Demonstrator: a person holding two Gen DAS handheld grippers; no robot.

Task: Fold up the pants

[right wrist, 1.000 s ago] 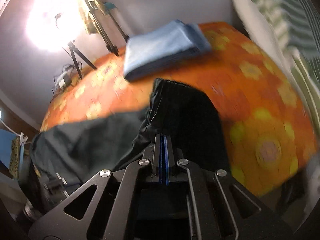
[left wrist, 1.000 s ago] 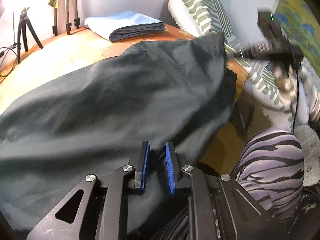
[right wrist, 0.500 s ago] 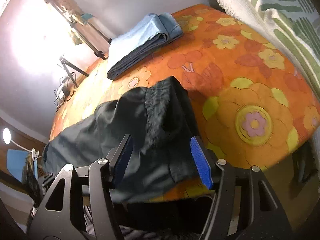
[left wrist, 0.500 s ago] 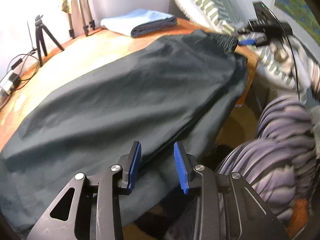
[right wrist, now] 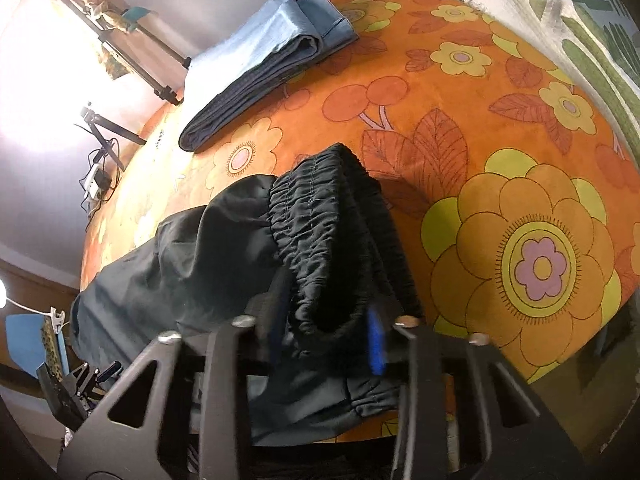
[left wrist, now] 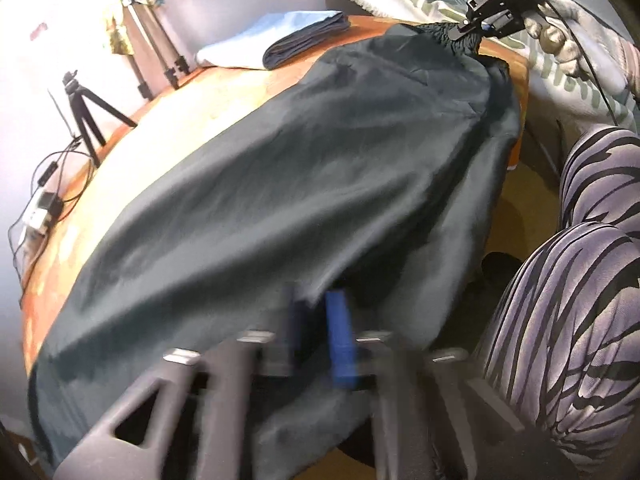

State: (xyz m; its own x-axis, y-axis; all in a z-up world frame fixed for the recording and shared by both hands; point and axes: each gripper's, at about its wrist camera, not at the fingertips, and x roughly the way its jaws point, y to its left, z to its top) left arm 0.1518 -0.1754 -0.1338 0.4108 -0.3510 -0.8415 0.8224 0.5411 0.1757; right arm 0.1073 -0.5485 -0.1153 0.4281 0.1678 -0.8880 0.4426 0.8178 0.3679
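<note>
Dark pants (left wrist: 320,160) lie spread lengthwise over the orange flowered table (right wrist: 520,220), their near side hanging over the table's edge. At the bottom of the left wrist view my left gripper (left wrist: 318,332) is blurred and shut on the pants' near edge, with fabric pinched between the blue pads. The gathered elastic waistband (right wrist: 320,220) is bunched up at the table's end. My right gripper (right wrist: 326,336) has its jaws closing around this bunch, and the pads press on it. In the left wrist view the right gripper (left wrist: 476,30) grips the waistband at the far corner.
A folded blue garment (right wrist: 260,68) lies at the table's far side. Tripods (left wrist: 88,108) and a power strip with cables (left wrist: 40,208) stand beyond the table. A green-striped white blanket (right wrist: 560,20) borders the right. A person's striped trouser legs (left wrist: 580,280) are close beside the table's near edge.
Both grippers opened half a second ago. Now the left jaws have shut on the pants' near edge, and the right jaws have narrowed around the waistband. The left view rolled and shifted.
</note>
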